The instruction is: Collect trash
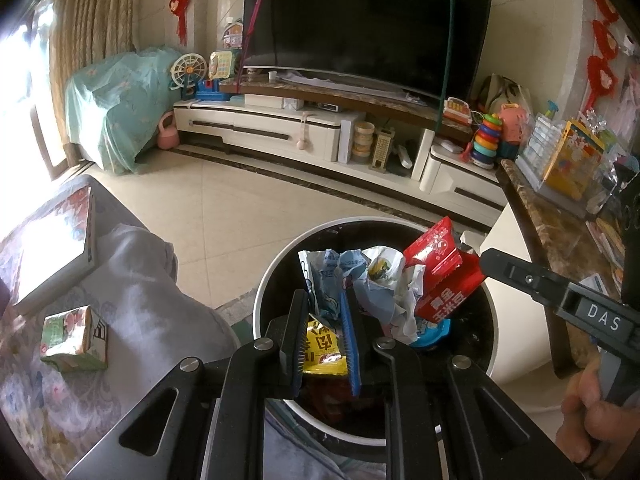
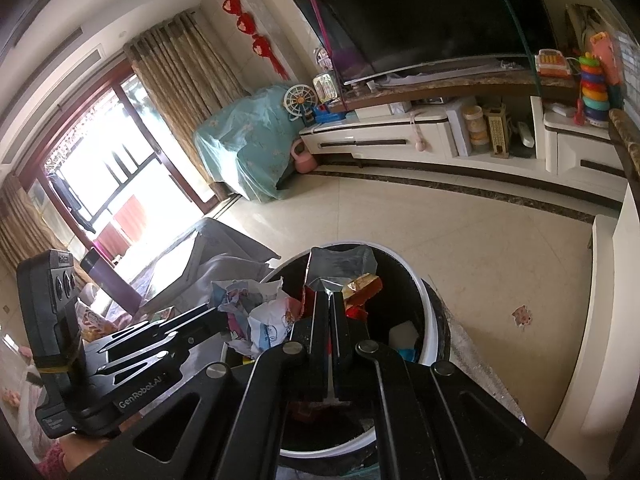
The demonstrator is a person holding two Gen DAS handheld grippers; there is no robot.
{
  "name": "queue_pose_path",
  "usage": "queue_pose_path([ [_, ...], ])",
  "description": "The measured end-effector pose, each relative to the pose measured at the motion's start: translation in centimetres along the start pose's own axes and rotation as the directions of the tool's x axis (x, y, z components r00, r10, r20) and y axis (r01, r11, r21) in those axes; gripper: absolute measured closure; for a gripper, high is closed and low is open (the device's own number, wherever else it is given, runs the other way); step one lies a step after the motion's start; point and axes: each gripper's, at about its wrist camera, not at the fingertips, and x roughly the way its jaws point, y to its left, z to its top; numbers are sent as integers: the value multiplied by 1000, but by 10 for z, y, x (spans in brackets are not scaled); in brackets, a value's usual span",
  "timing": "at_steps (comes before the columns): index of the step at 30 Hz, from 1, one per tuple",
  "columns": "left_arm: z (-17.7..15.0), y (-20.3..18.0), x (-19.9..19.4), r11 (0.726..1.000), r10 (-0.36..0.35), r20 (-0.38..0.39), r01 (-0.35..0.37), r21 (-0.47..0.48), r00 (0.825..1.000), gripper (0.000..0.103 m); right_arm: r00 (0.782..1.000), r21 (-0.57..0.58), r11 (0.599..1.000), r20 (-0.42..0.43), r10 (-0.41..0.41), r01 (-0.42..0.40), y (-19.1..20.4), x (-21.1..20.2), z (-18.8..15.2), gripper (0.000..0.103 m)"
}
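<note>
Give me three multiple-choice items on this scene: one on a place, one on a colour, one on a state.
1. The red packet is: A in a drawer; B above the bin; C on a plate.
2. The bin's rim is: A white; B green; C red.
3. The right claw is: A wide open; B out of view; C shut on the red packet.
Answers: 1 B, it hangs over the bin's opening; 2 A, the ring around the dark inside looks white; 3 C, its fingers pinch the packet.

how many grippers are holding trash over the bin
2: the left gripper pinches crumpled white wrappers, the right gripper clamps a red packet, both above the bin.
</note>
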Motion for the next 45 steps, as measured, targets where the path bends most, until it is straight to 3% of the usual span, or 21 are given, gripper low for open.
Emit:
queue_pose_path([
  [4, 3, 3, 0, 1000, 1, -3, -1, -12, 1000, 83, 1000, 9, 1000, -5, -3, 3, -2, 2, 0, 96],
  [7, 2, 3, -3, 1000, 10, 1, -10, -16, 1000, 64, 1000, 31, 999, -12, -8, 9, -5, 2, 0, 94],
  [8, 0, 4, -6, 1000, 20, 9, -20, -17, 1000, 54, 1000, 35, 999, -15, -6, 7, -6, 2, 0, 89],
  [11, -6, 6, -14, 999, 28, 22, -27, -28, 999, 51, 1000, 43, 999, -5, -10, 10, -6, -4, -1, 60],
  [18, -40, 23, -49, 995, 17, 48, -12, -99, 999, 46, 999, 32, 999, 33, 2, -3, 10, -26, -8, 32],
  [29, -133, 35, -130, 987, 64, 111, -46, -151, 992, 39, 995, -37, 999, 101, 9, -5, 61, -70, -61, 13],
  [36, -189, 38, -176, 982, 91, 130, -68, -174, 987, 35, 996, -40, 999, 94, 0, 4, 84, -87, -112, 12],
  [45, -242, 34, -227, 980, 122, 180, -90, -176, 976, 30, 994, -65, 997, 111, -23, 30, 100, -106, -153, 12],
])
